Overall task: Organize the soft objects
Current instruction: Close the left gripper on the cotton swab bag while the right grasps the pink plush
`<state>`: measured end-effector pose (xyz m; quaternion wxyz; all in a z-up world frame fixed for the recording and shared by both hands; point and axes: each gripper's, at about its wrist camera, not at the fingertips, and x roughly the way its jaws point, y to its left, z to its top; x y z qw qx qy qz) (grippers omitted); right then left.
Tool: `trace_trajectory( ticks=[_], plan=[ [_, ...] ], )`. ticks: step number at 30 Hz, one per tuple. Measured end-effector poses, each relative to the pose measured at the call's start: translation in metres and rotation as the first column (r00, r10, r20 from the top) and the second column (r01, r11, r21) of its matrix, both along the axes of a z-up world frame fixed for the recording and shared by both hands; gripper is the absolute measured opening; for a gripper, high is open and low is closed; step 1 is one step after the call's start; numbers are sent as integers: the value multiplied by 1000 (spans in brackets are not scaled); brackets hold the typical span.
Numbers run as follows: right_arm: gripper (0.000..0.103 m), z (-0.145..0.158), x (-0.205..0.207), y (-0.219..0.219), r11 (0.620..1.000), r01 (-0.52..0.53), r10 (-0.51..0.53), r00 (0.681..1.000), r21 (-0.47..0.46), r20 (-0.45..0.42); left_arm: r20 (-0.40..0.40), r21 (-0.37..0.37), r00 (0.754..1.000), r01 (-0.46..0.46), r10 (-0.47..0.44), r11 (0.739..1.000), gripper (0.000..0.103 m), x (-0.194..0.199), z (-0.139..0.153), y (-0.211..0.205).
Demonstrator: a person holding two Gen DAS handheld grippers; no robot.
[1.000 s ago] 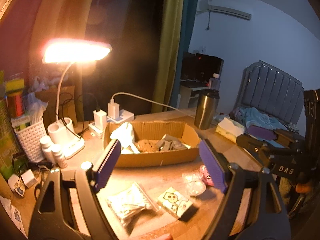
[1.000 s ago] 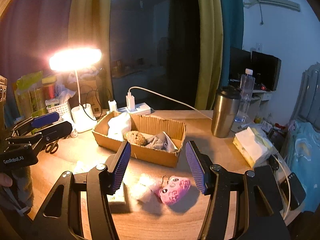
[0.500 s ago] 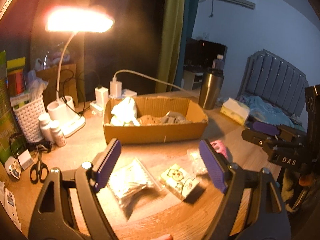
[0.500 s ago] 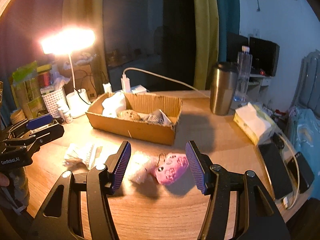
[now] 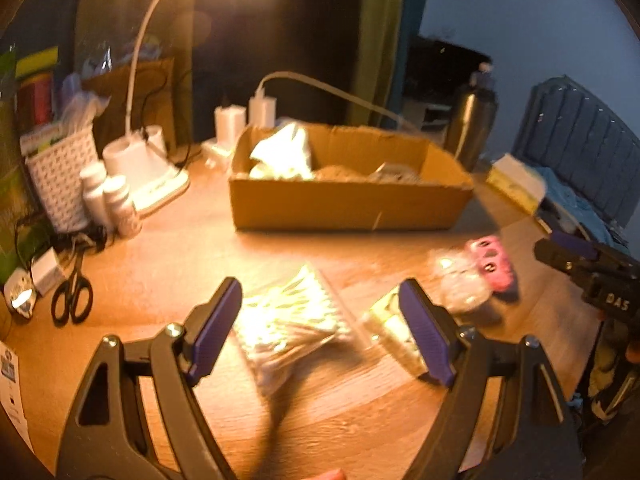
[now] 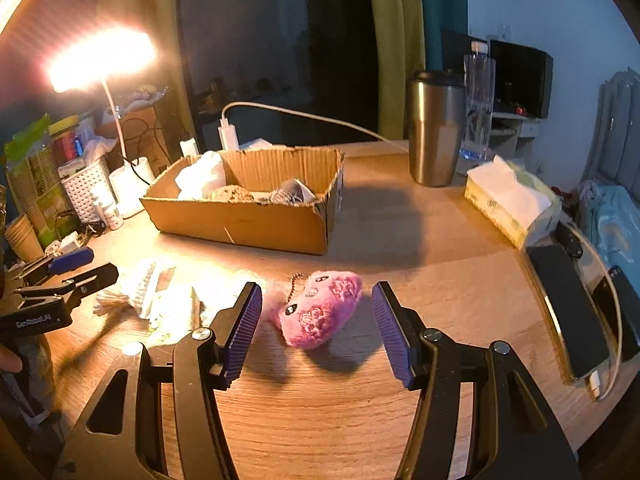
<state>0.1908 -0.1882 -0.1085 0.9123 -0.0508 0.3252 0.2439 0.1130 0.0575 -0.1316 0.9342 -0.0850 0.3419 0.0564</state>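
A pink plush keychain (image 6: 320, 310) lies on the wooden table (image 6: 400, 264), framed between the purple pads of my right gripper (image 6: 316, 330), which is open just above it without touching. My left gripper (image 5: 320, 328) is open over a clear bag of cotton swabs (image 5: 288, 320), with a small printed packet (image 5: 394, 332) by its right pad. A crinkly clear bag (image 5: 460, 280) and the pink plush (image 5: 490, 262) lie further right. The cardboard box (image 6: 248, 216) behind holds a white cloth (image 6: 200, 176) and other soft items.
A lit desk lamp (image 6: 100, 60), white basket (image 6: 86, 188), small bottles (image 5: 108, 200) and scissors (image 5: 72, 296) stand at the left. A steel tumbler (image 6: 436, 132), tissue box (image 6: 512, 204) and phones (image 6: 568, 308) occupy the right side. A charger cable (image 6: 304, 116) runs behind the box.
Both grippers have sunk toward the table and tilted down. The swab bag and the pink plush now sit larger and closer between the pads. Neither jaw opening has altered.
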Motion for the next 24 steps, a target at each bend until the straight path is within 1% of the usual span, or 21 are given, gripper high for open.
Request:
trace_trajectory(
  ticks=[4, 9, 16, 19, 24],
  plan=[
    [60, -9, 9, 2, 1000, 3, -3, 1000, -3, -27, -41, -5, 999, -31, 31, 999, 82, 7, -13, 7],
    [60, -19, 21, 4, 1000, 6, -6, 999, -4, -53, -92, -11, 995, -39, 38, 999, 82, 18, -25, 9],
    [60, -32, 33, 9, 1000, 0, -1, 996, -10, -91, -120, 24, 991, -49, 51, 999, 82, 28, -32, 4],
    [60, -39, 41, 9, 1000, 8, -9, 992, -9, -128, -133, 40, 989, -56, 61, 998, 82, 32, -35, 4],
    [60, -44, 48, 9, 1000, 2, -1, 987, 9, -162, -164, 27, 984, -67, 71, 997, 87, 37, -40, 9]
  ],
)
